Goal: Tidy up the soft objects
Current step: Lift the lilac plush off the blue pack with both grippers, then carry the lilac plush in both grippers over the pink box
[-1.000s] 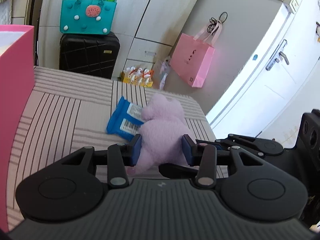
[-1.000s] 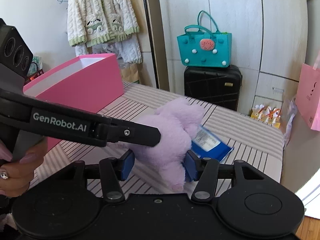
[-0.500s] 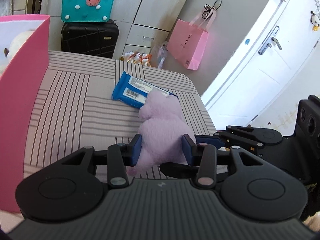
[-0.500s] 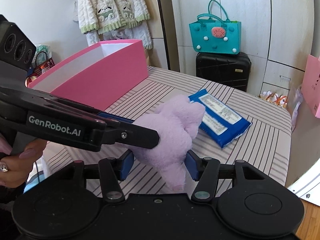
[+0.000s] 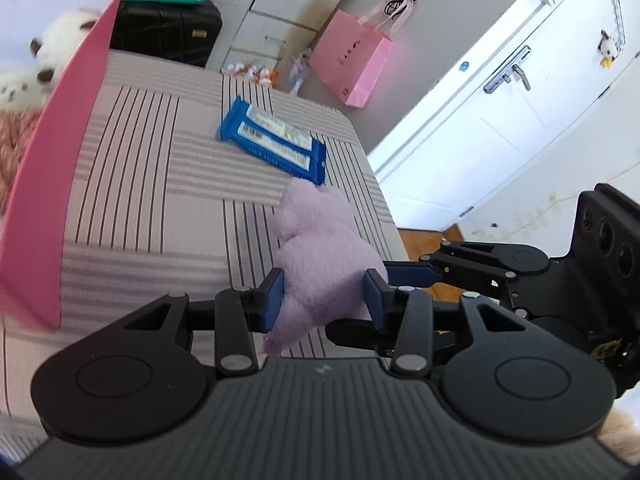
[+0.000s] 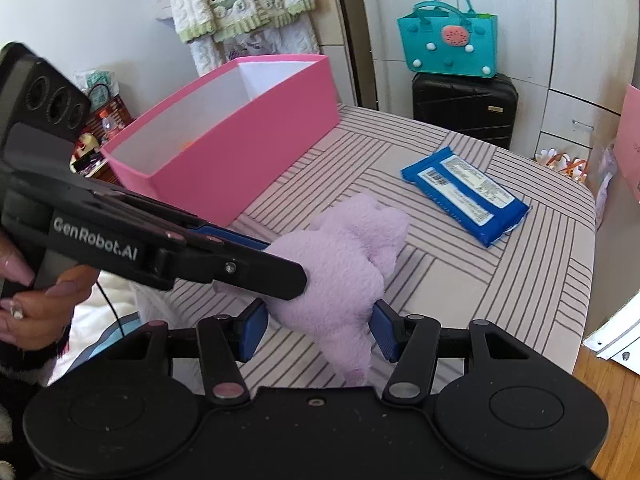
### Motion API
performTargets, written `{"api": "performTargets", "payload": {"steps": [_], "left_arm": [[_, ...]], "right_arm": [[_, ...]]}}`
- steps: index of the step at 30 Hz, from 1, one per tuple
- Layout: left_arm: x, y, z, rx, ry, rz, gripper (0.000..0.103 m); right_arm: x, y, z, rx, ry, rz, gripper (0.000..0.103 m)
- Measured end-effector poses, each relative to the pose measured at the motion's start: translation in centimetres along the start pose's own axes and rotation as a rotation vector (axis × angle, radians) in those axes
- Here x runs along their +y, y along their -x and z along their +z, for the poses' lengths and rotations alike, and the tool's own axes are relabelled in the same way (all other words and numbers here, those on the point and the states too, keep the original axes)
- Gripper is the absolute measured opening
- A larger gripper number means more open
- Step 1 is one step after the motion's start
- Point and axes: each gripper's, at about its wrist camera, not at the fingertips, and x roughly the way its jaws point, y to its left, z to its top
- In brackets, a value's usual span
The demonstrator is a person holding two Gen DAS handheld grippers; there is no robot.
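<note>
A lilac plush toy [image 5: 320, 252] hangs in the air above the striped table [image 5: 152, 184], held from two sides. My left gripper [image 5: 325, 296] is shut on its lower body. My right gripper [image 6: 318, 330] is shut on the same plush toy [image 6: 344, 264], crossing the left gripper's fingers [image 6: 240, 264]. A pink box [image 6: 224, 132] stands at the table's left; in the left wrist view the pink box [image 5: 56, 152] holds a white plush and a pink fluffy thing.
A blue wipes pack [image 6: 464, 196] lies on the table beyond the plush, also in the left wrist view [image 5: 276, 144]. A black suitcase [image 6: 464, 104] with a teal bag [image 6: 448, 44] stands behind the table. A pink paper bag [image 5: 352, 64] hangs at right.
Both grippers have lifted the lilac plush off the table and pulled it back, away from the blue pack. The pink box's inside has come into the left wrist view.
</note>
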Motion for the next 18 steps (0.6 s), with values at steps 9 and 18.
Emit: {"api": "performTargets", "payload": {"steps": [9, 18], "left_arm": [[0.0, 4.8, -1.4, 0.041, -0.019, 0.003, 0.042], [0.1, 10.7, -2.4, -0.016, -0.054, 0.015, 0.042]], "right_arm": [[4.6, 1.8, 0.5, 0.01, 0.067, 0.041, 0.061], [9.2, 3.5, 1.7, -0.022, 0.151, 0.08, 0.061]]}}
